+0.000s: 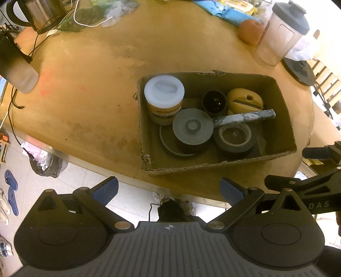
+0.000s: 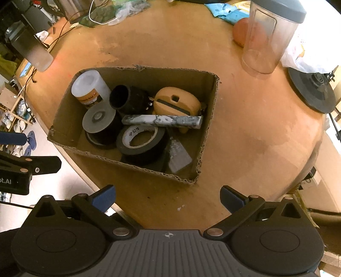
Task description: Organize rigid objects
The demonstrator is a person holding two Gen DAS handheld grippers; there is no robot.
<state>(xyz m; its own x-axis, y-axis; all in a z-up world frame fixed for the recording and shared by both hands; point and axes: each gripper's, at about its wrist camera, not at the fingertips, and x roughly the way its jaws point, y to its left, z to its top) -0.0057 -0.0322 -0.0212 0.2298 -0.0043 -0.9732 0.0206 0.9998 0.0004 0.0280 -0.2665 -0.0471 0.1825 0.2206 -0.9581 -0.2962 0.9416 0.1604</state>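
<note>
A shallow cardboard box (image 1: 281,110) (image 2: 211,110) sits on the round wooden table. Inside lie a white-lidded jar (image 1: 164,95) (image 2: 89,87), a grey disc-topped spool (image 1: 192,126) (image 2: 99,120), a roll of black tape (image 1: 234,137) (image 2: 141,141), a black cup-shaped part (image 1: 214,102) (image 2: 127,99), a tan rounded object (image 1: 245,101) (image 2: 177,102) and a marbled grey bar (image 1: 245,118) (image 2: 162,121). My left gripper (image 1: 169,190) hangs open over the table's near edge, short of the box. My right gripper (image 2: 168,199) stands open and empty in front of the box's near corner.
A clear blender jug (image 1: 281,34) (image 2: 268,36), an orange ball (image 1: 250,32), blue packets and a black round base (image 2: 311,89) crowd the far right. A kettle (image 1: 38,12), cables and a frosted bottle (image 1: 17,64) (image 2: 32,49) stand far left. Floor and shoes lie below the left edge.
</note>
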